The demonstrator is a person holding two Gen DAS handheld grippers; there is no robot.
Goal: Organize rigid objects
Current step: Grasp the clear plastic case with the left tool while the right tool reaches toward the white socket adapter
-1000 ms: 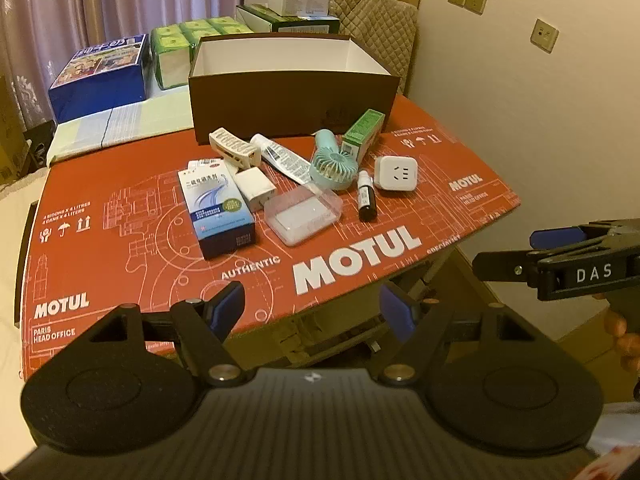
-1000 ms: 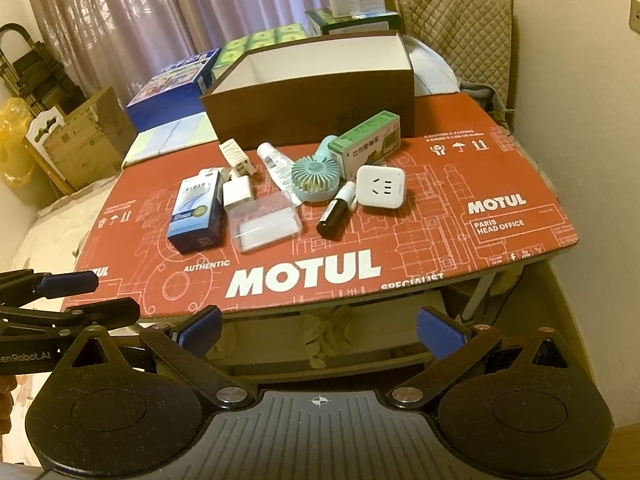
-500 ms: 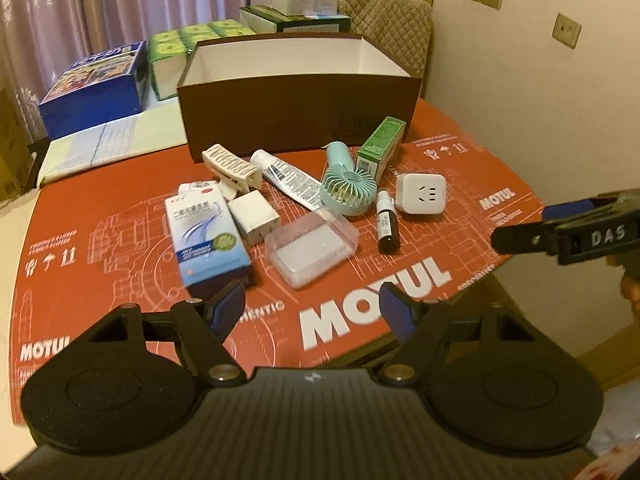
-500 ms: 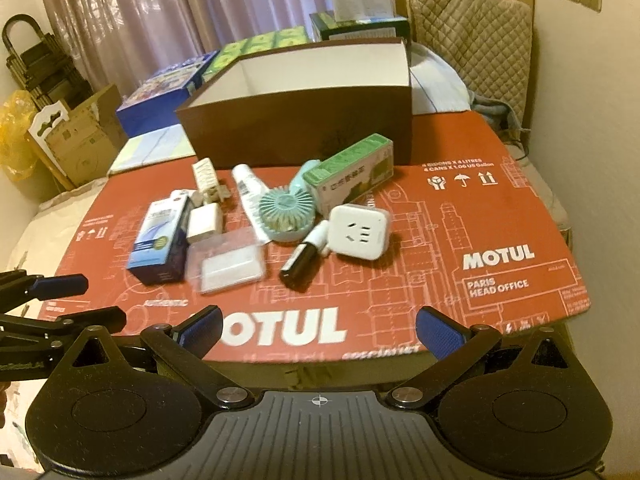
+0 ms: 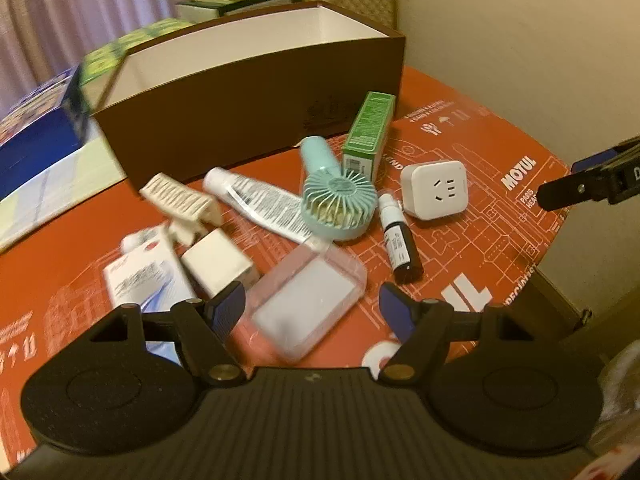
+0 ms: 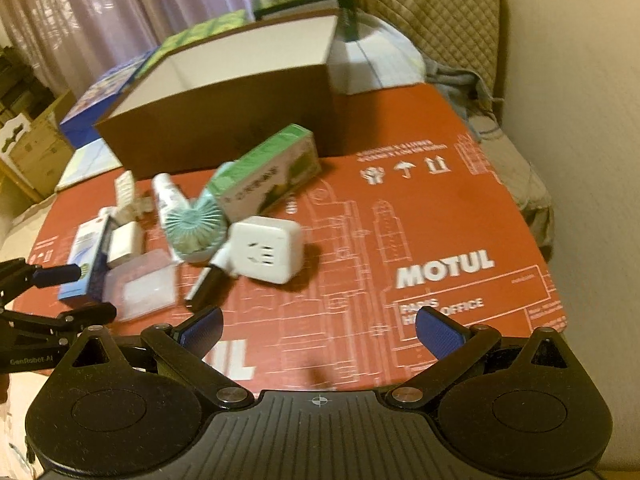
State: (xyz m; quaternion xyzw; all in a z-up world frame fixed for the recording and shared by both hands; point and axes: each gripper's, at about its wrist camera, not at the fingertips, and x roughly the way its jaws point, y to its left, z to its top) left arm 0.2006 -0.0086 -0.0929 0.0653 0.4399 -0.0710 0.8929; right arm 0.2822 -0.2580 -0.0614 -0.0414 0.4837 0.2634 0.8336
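Two grippers hover over the red MOTUL-printed table point(image 6: 440, 208), each with fingers apart and holding nothing. Left gripper point(image 5: 312, 304): the clear plastic case point(image 5: 308, 300) lies between and just ahead of its fingers point(image 5: 226, 304). Right gripper point(image 6: 318, 326): the white socket adapter point(image 6: 266, 254) and dark bottle point(image 6: 206, 284) lie ahead, nearer its left finger. Behind the clutter, which includes the teal fan point(image 5: 338, 204) and green carton point(image 5: 366, 136), stands the open brown box point(image 5: 248, 92).

Blue-and-white box point(image 5: 148, 280) blurred, its lower end hidden behind the jaws
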